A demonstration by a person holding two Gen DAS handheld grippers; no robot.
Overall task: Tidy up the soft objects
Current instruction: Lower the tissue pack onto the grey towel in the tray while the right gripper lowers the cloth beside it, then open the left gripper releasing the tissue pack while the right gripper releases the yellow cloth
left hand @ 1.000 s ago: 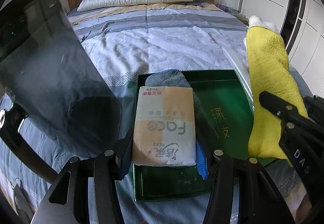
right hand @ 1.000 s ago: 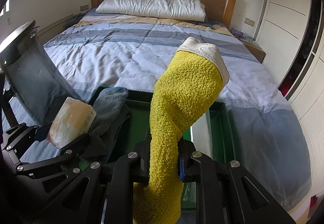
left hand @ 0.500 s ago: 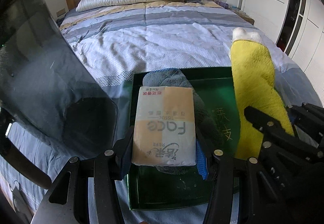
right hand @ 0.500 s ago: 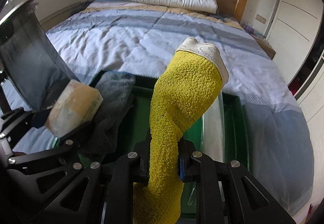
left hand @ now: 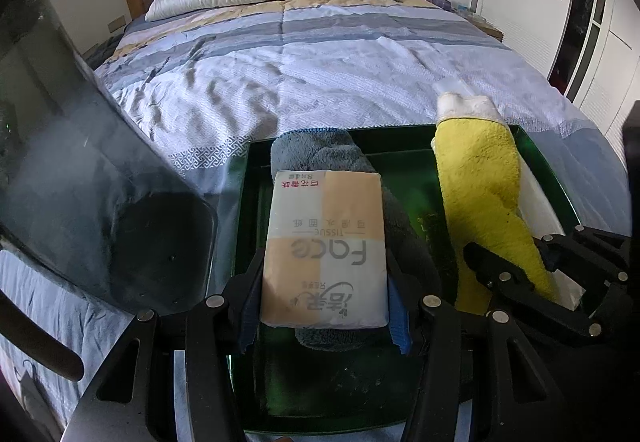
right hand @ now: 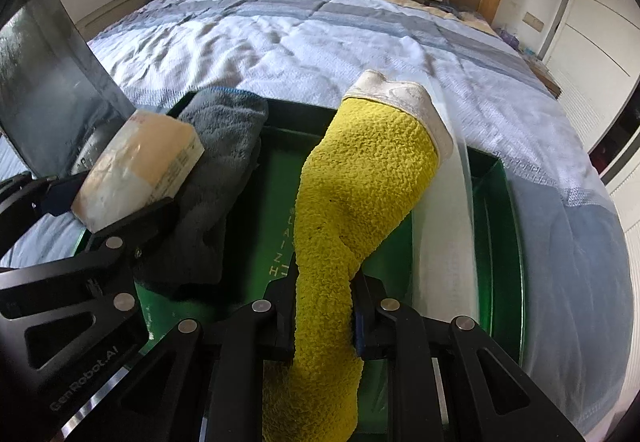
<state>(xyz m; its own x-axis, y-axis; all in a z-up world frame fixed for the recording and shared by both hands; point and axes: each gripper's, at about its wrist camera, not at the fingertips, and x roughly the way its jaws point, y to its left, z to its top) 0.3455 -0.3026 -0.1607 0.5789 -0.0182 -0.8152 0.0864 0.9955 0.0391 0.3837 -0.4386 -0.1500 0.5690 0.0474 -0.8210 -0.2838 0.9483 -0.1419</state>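
— So, starting from the left: what is held there?

— A tissue pack (left hand: 325,247) is clamped between the jaws of the left gripper (left hand: 322,312), held by its long sides and hovering over the grey towel (left hand: 316,150) that lies in the green tray (left hand: 248,226) just ahead of the fingers. It is judged light and squashy; a grip across the near half, as now, should be enough, though the plastic wrap may be slippery.

— And further right?

— The yellow sock (right hand: 360,178) is pinched at its narrow middle by the right gripper (right hand: 324,316), jaws nearly closed on it. The white cuff (right hand: 394,90) stands forward of the fingers, above the tray's right part. It is judged limp and light, so it is expected to flop once released.
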